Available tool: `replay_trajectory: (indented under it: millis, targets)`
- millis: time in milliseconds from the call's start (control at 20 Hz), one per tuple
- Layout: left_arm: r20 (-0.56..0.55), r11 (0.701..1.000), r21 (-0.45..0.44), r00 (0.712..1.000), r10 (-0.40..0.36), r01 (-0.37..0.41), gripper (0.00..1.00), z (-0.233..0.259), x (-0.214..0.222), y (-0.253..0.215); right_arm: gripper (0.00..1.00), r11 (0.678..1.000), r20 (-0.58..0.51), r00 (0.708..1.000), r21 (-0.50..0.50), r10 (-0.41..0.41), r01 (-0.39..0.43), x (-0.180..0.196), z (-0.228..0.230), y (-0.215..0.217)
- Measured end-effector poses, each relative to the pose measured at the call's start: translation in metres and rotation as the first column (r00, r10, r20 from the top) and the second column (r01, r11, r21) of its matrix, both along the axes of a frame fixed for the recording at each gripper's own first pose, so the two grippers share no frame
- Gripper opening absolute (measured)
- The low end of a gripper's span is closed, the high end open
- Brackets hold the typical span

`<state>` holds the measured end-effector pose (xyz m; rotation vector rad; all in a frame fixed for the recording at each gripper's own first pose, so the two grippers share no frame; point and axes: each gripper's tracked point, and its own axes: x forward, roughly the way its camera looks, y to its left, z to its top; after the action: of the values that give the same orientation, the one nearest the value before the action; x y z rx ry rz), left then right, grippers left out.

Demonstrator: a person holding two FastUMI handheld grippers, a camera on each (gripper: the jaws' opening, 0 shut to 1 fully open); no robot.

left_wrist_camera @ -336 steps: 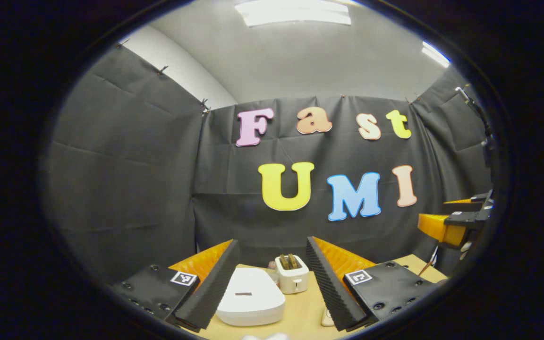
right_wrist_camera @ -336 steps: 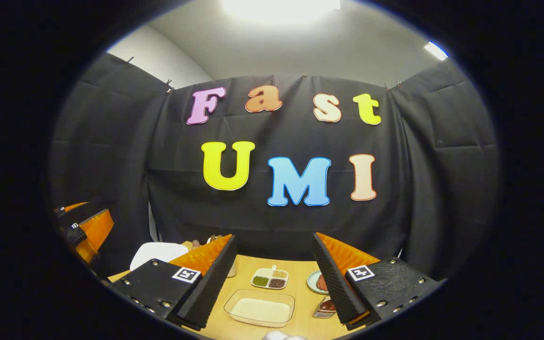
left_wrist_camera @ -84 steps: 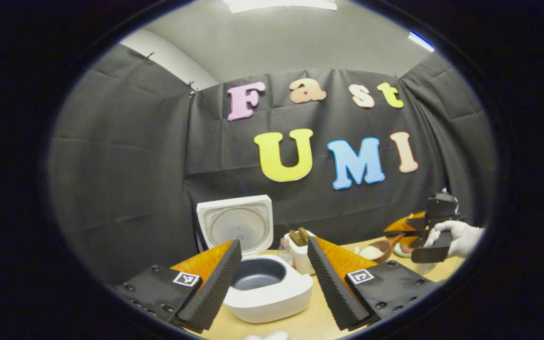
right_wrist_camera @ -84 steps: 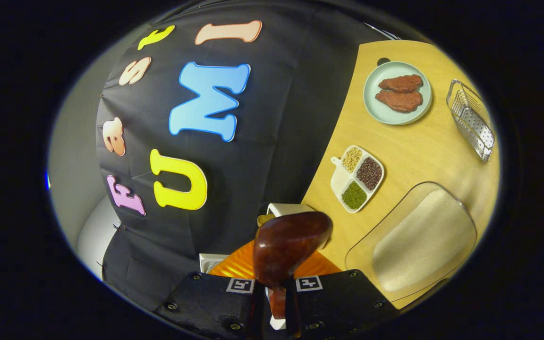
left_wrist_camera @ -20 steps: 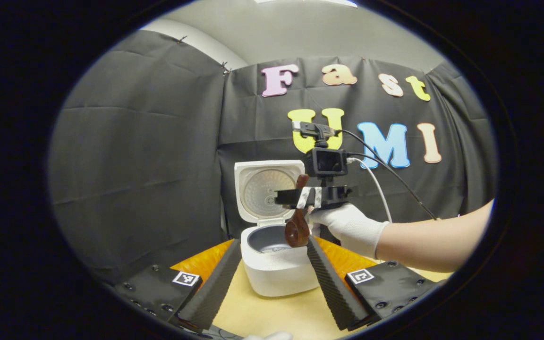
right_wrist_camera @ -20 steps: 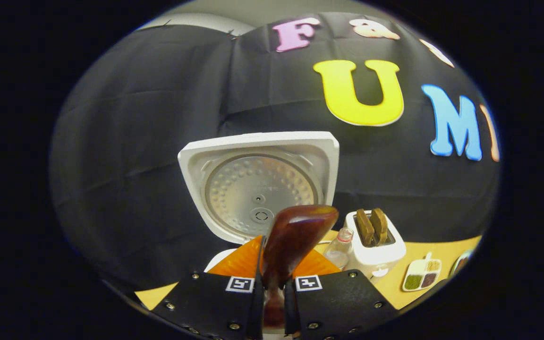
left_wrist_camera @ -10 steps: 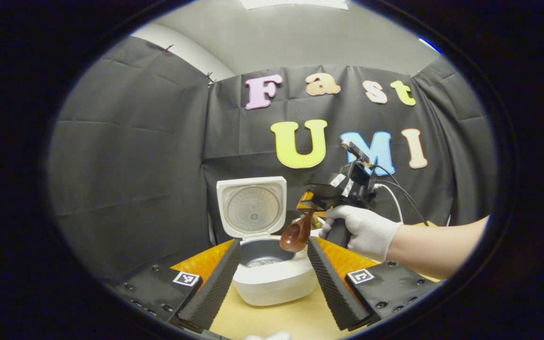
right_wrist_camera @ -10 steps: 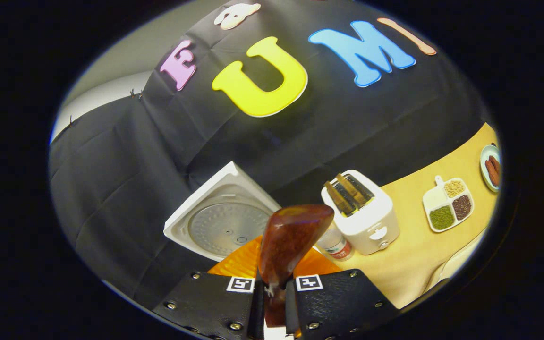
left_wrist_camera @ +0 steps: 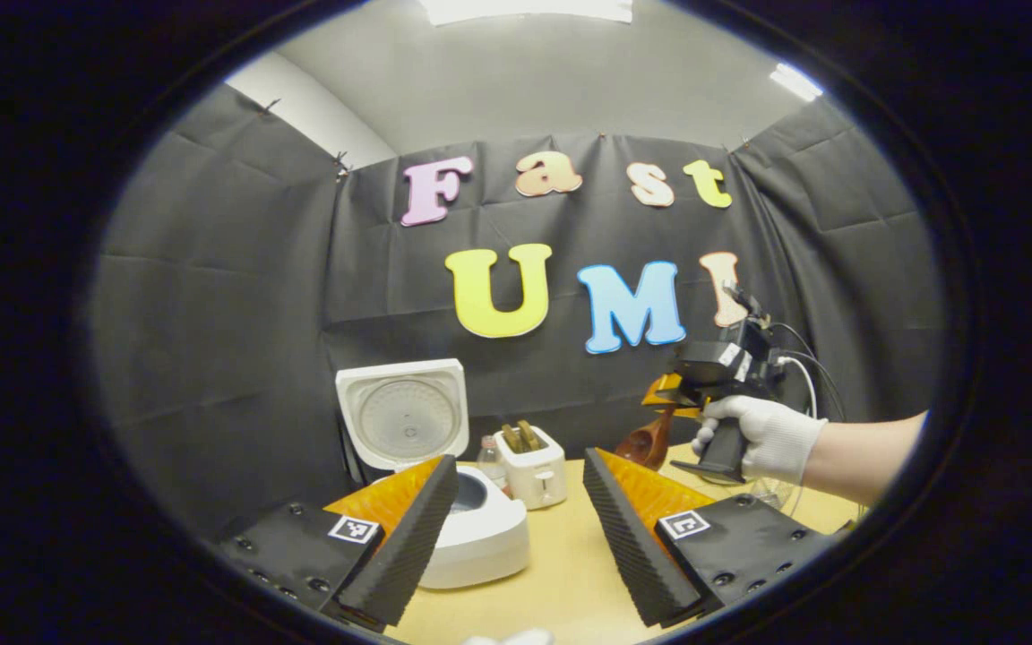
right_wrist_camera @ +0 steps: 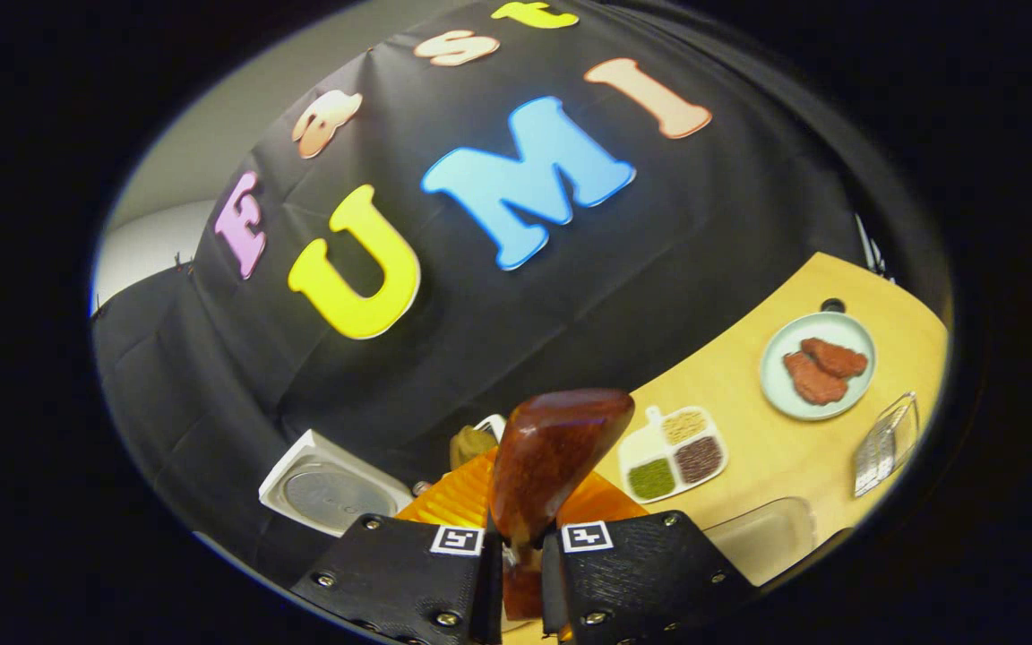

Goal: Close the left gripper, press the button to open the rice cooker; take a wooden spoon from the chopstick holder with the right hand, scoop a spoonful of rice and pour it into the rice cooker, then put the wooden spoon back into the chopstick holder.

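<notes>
The white rice cooker (left_wrist_camera: pixel 480 537) stands with its lid (left_wrist_camera: pixel 401 417) up, partly behind a finger of my left gripper (left_wrist_camera: pixel 516 537), which is open with nothing between its fingers. To the right, a gloved hand (left_wrist_camera: pixel 762 439) holds my right gripper (left_wrist_camera: pixel 673 399) above the table, well apart from the cooker. The brown wooden spoon (left_wrist_camera: pixel 646 443) hangs from it, bowl down and to the left. In the right gripper view my right gripper (right_wrist_camera: pixel 520 555) is shut on the spoon's handle, and the spoon's bowl (right_wrist_camera: pixel 556 457) rises in front of the camera. The cooker's lid (right_wrist_camera: pixel 332 493) lies at the lower left.
A white toaster (left_wrist_camera: pixel 529 466) and a small bottle (left_wrist_camera: pixel 489 457) stand just right of the cooker. On the wooden table (right_wrist_camera: pixel 749 403) sit a divided dish of beans (right_wrist_camera: pixel 673 461), a plate of meat (right_wrist_camera: pixel 816 363), a metal rack (right_wrist_camera: pixel 879 443) and a clear rice tray (right_wrist_camera: pixel 762 533).
My right gripper has carried the spoon away from over the cooker's pot, off to the right, and has rolled. The left gripper's view has swung right, so the cooker now sits further left.
</notes>
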<state>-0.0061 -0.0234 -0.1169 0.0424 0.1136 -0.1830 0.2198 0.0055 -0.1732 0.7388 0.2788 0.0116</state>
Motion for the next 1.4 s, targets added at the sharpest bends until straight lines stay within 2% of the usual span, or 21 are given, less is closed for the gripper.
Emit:
replay_trajectory:
  millis: [300, 500, 800, 850, 1200, 1400]
  targets:
    - [0.007, 0.999, 0.010, 0.999, 0.039, -0.039, 0.97, 0.016, 0.000, -0.036, 0.18, 0.980, -0.072, 0.977, -0.010, -0.200, 0.199, -0.049, -0.048, -0.174]
    - [-0.014, 0.996, 0.049, 0.997, 0.075, -0.074, 0.99, 0.015, 0.002, -0.049, 0.17, 0.964, -0.092, 0.960, -0.055, -0.263, 0.259, -0.066, -0.076, -0.240]
    - [-0.010, 0.990, 0.098, 0.995, 0.100, -0.099, 0.99, 0.028, -0.002, -0.064, 0.17, 0.967, -0.137, 0.957, -0.029, -0.256, 0.254, -0.064, -0.108, -0.256]
    - [-0.006, 0.990, 0.103, 0.995, 0.097, -0.096, 0.96, 0.029, -0.002, -0.069, 0.18, 0.967, -0.141, 0.956, -0.034, -0.255, 0.253, -0.062, -0.112, -0.256]
    - [-0.028, 0.988, 0.117, 0.994, 0.108, -0.104, 0.99, 0.024, -0.006, -0.078, 0.18, 0.963, -0.186, 0.946, -0.096, -0.267, 0.253, -0.056, -0.153, -0.263]
    - [-0.040, 0.986, 0.127, 0.992, 0.117, -0.111, 0.99, 0.018, -0.005, -0.078, 0.18, 0.968, -0.231, 0.942, -0.123, -0.242, 0.219, -0.055, -0.180, -0.253]
